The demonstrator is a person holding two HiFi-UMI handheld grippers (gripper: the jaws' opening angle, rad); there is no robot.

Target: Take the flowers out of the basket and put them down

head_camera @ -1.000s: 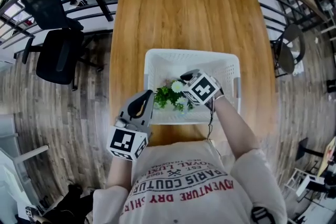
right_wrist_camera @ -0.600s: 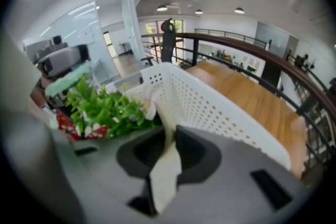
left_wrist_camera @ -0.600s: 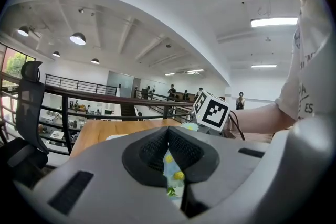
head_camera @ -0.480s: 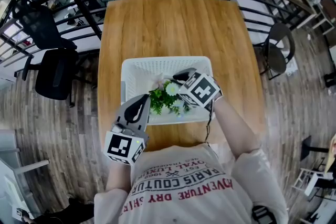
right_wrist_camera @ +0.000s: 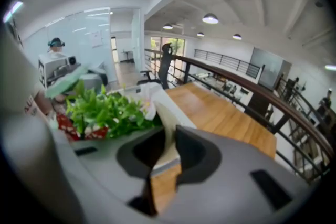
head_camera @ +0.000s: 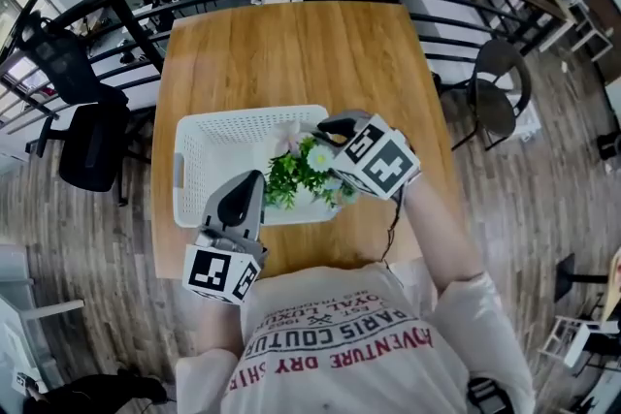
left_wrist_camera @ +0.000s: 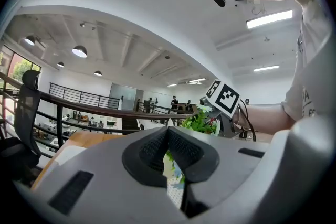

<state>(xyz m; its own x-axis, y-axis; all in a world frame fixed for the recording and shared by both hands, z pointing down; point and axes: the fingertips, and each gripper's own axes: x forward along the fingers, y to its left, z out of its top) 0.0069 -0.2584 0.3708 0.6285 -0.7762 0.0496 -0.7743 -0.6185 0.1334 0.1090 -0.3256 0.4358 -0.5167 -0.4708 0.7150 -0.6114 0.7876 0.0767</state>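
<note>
The right tool pinches leafy green, white-bloomed flowers; left tool pressed together.

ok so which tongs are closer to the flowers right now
Right. The right tongs are clamped on the flowers, holding them over the basket. The left tongs are apart from them, by the basket's near edge, shut on nothing.

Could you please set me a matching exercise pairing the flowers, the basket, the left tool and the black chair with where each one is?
1. flowers
2. basket
3. left tool
4. black chair

A. on the wooden table
B. on the floor, left of the table
C. gripped by the right tool
D. empty, at the basket's near rim

Pairs: 1-C, 2-A, 3-D, 4-B
</note>
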